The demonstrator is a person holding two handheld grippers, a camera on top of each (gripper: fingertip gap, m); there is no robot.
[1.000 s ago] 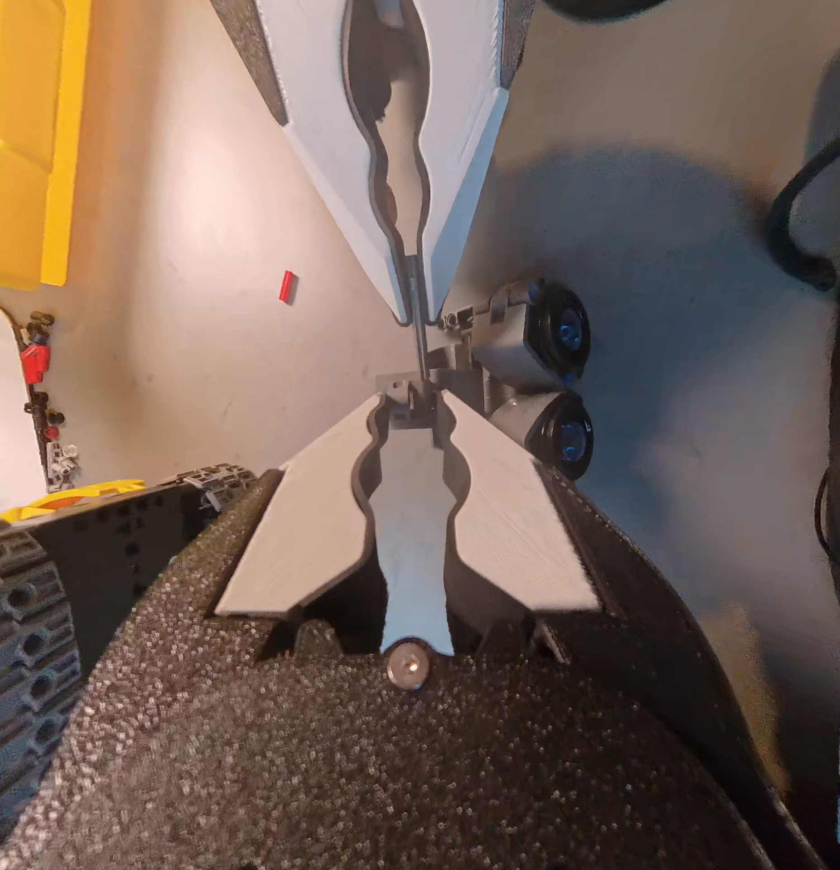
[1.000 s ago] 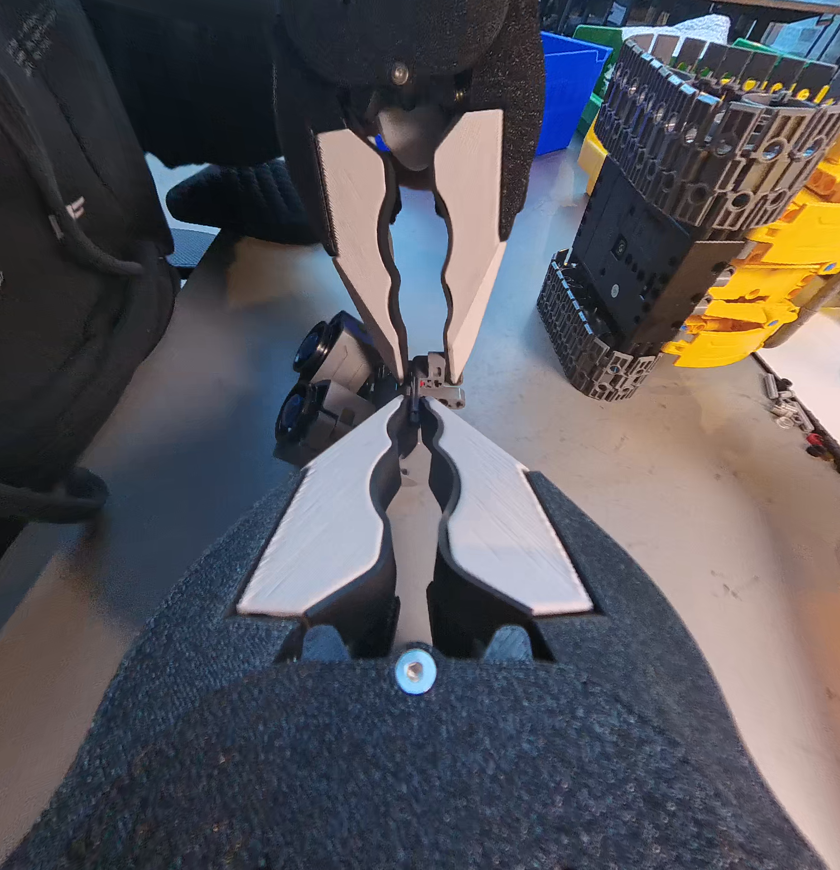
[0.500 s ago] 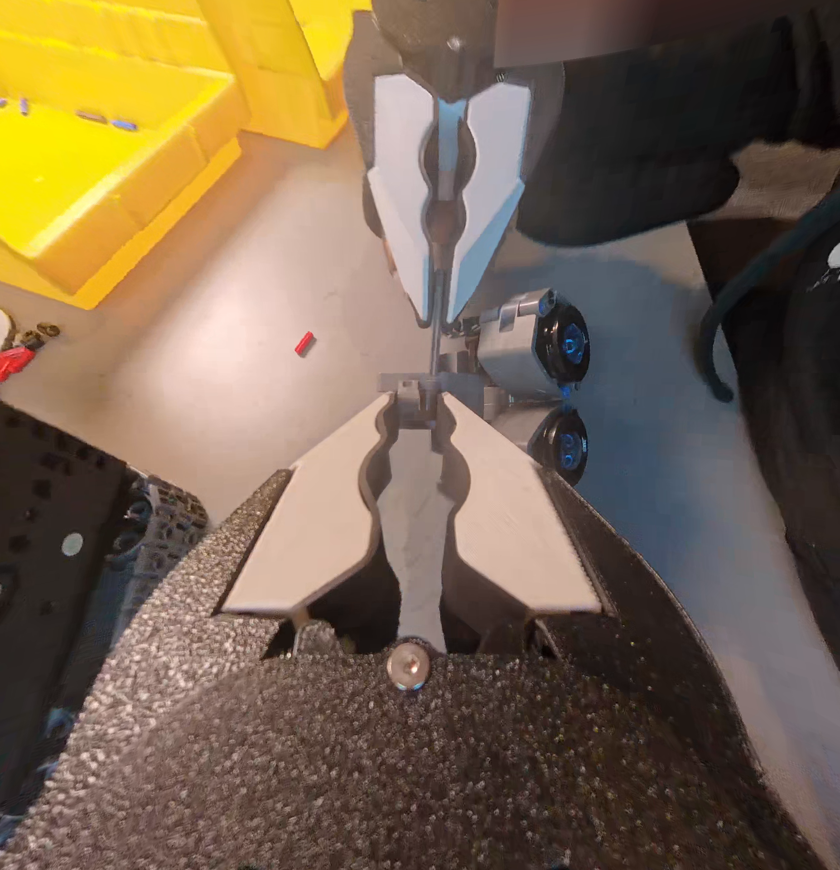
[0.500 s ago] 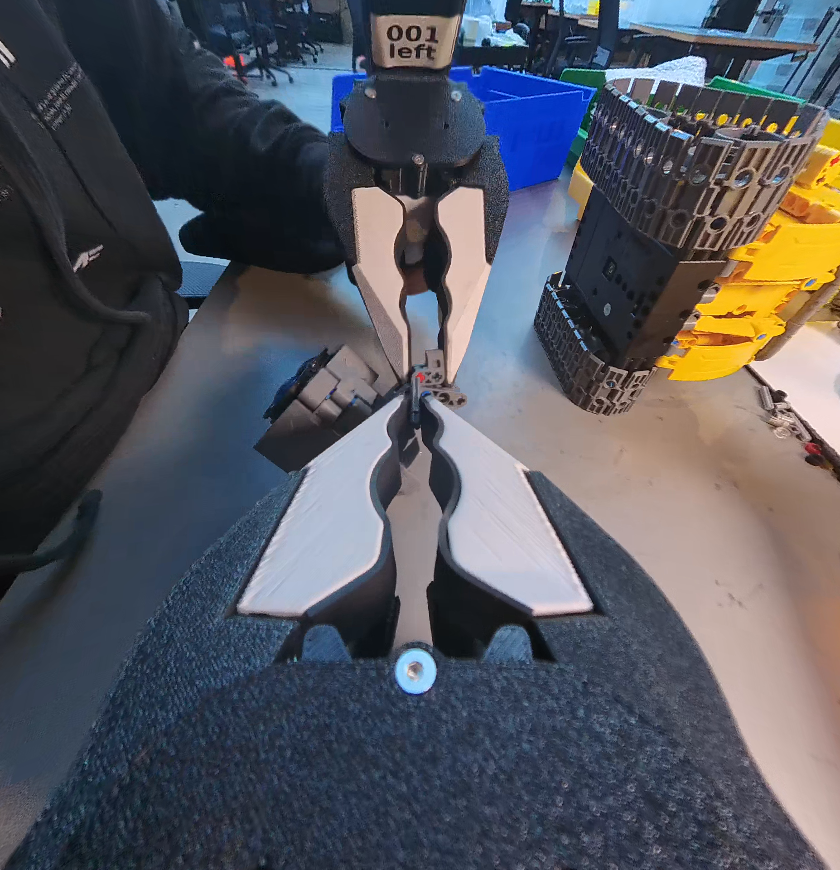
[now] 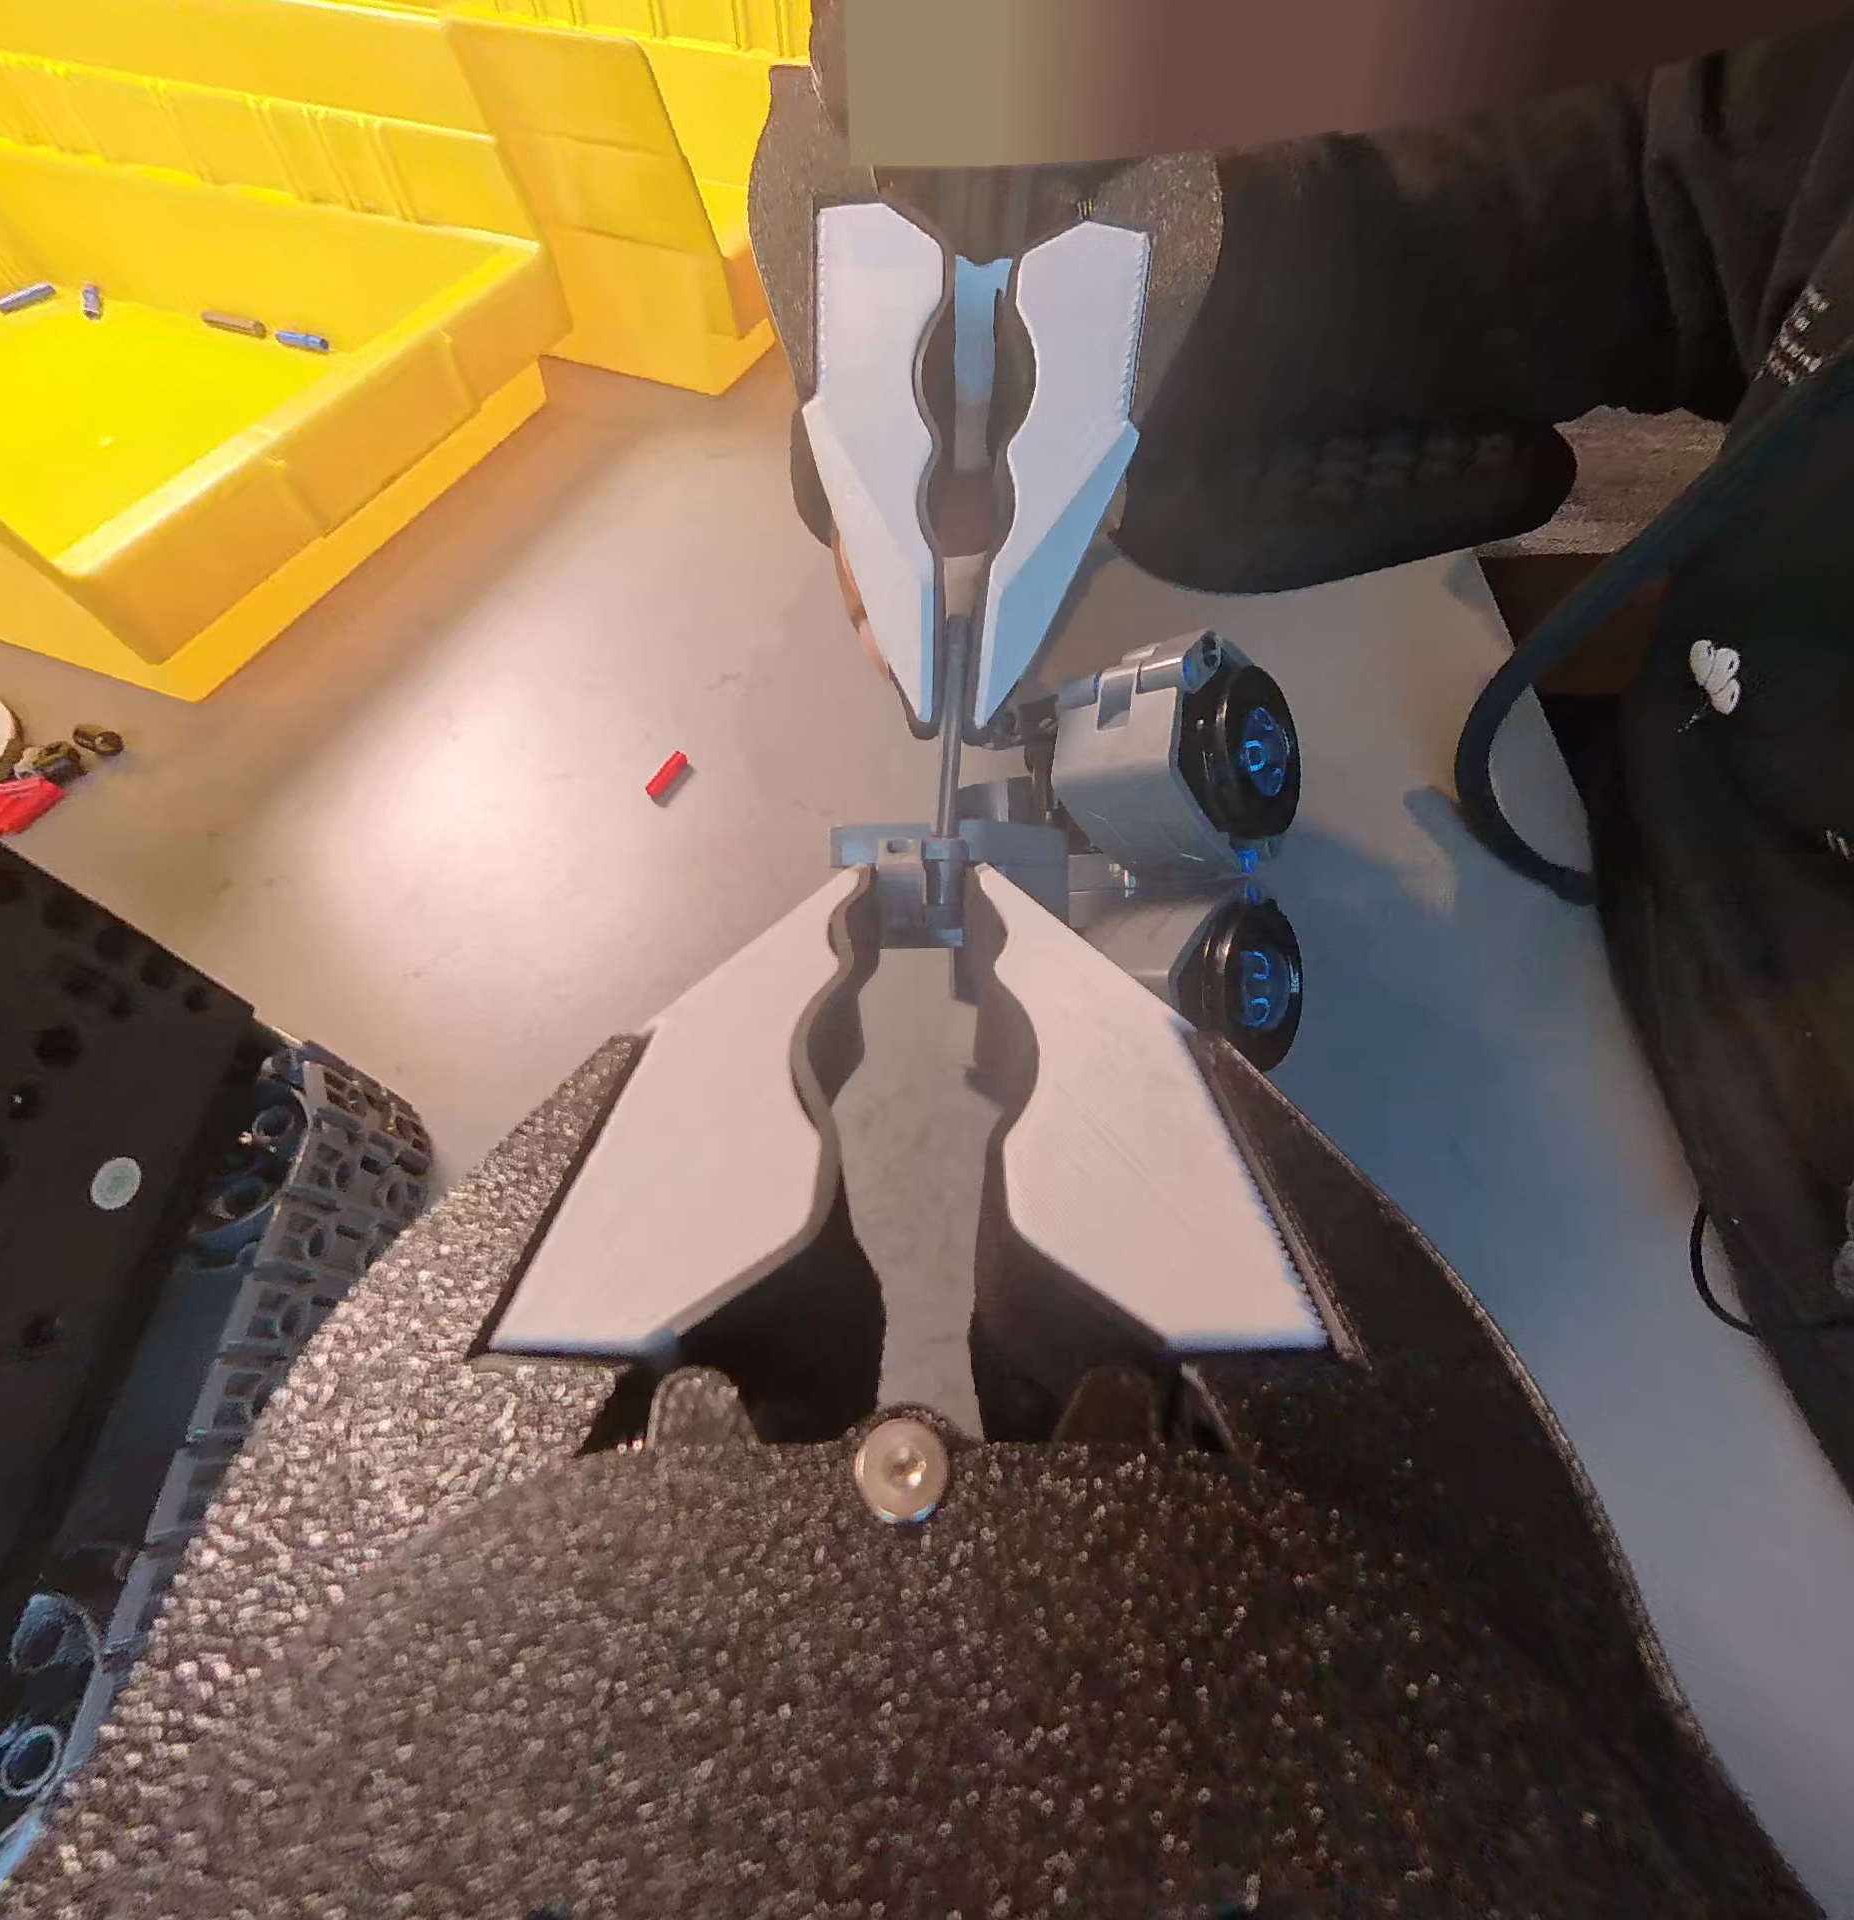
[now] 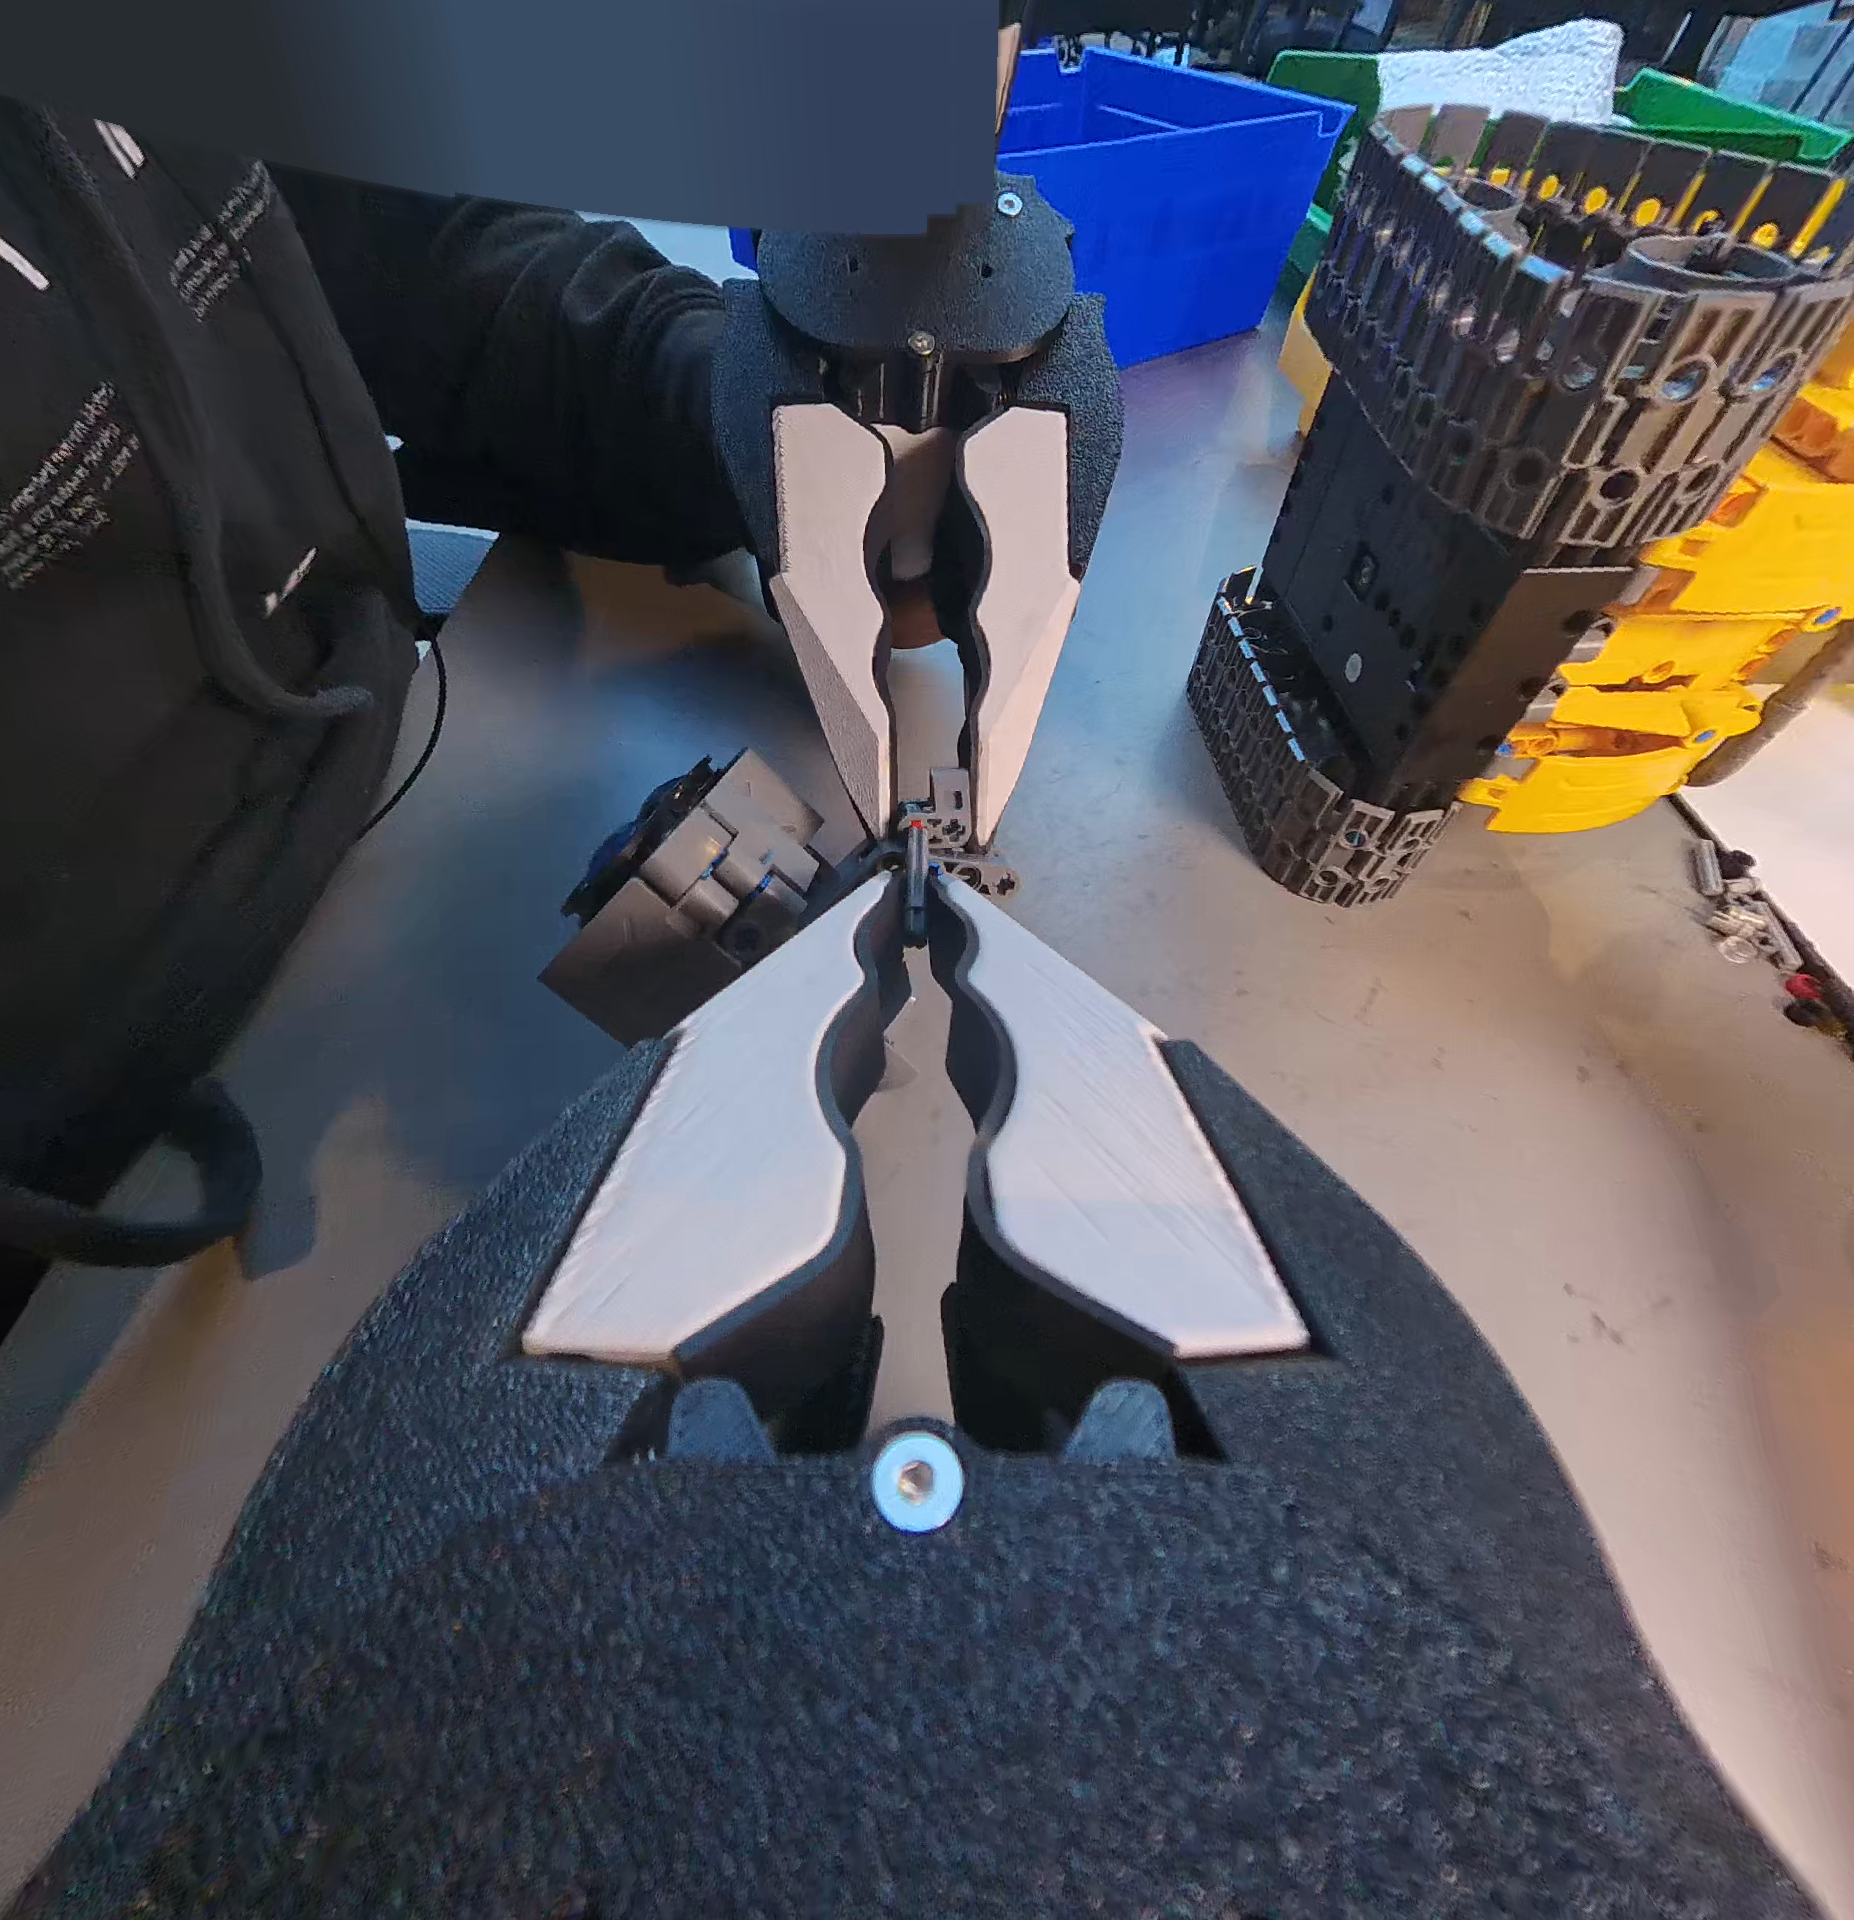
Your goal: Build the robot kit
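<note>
My left gripper (image 5: 921, 883) is shut on a small grey bracket (image 5: 902, 847) at the front of a grey motor block (image 5: 1141, 758) with two black and blue round hubs. My right gripper (image 5: 949, 717) faces it from above, shut on a thin dark axle (image 5: 947, 774) that runs into the bracket. In the right wrist view my right gripper (image 6: 915, 883) pinches the axle (image 6: 914, 909), with the left gripper (image 6: 933, 816) tip to tip against it. The motor block (image 6: 694, 883) hangs to their left, just above the table.
Yellow bins (image 5: 227, 416) stand at the back left. A red pin (image 5: 666, 775) lies on the table. A black and yellow tracked model (image 6: 1525, 520) stands at the right, with loose small parts (image 6: 1785, 966) and a blue bin (image 6: 1162, 187) nearby. A person's black hoodie (image 6: 123, 623) is at the left. Less than 4 cm separates the two grippers' tips. From either gripper's tips it is about 11 cm to the red pin (image 5: 666, 775).
Both grippers have tilted and the motor block has turned with them, its hubs now facing away in the right wrist view. Both stay shut on the same parts.
</note>
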